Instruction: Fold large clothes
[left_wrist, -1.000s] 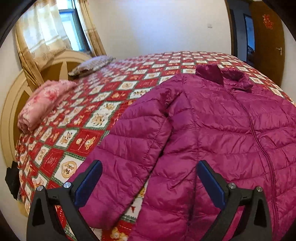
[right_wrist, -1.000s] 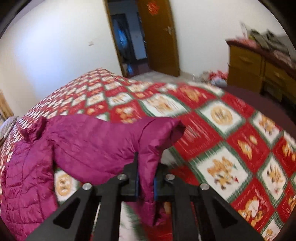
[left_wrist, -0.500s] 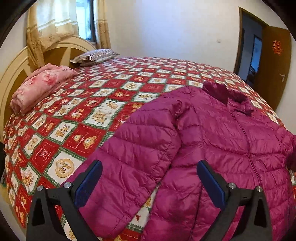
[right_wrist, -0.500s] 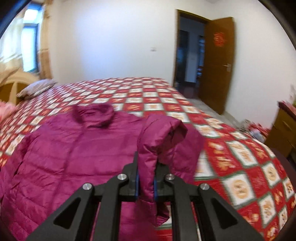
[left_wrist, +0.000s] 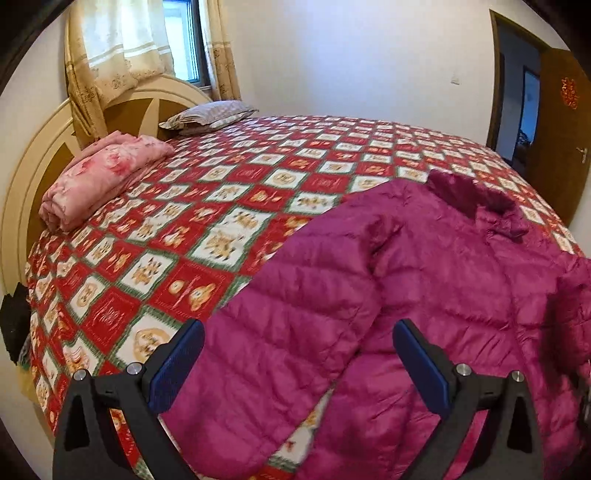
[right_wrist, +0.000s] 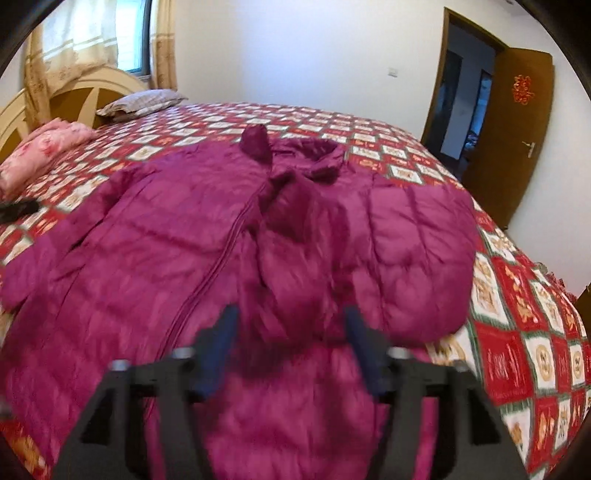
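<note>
At the left of the left wrist view, the left hand-held gripper (left_wrist: 297, 363) hangs spread over the jacket's (left_wrist: 424, 295) unfolded sleeve (left_wrist: 280, 350), which may slip off the bed (left_wrist: 221, 206) edge if nudged. In the right wrist view, the right hand-held gripper (right_wrist: 291, 350) has just been opening, nothing pinched; half a second ago it clamped the other sleeve (right_wrist: 295, 236), now lying across the chest, puffy enough to spring back.

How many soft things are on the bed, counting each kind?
Magenta puffer jacket: 1
Pink folded blanket: 1
Striped pillow: 1
Total: 3
</note>
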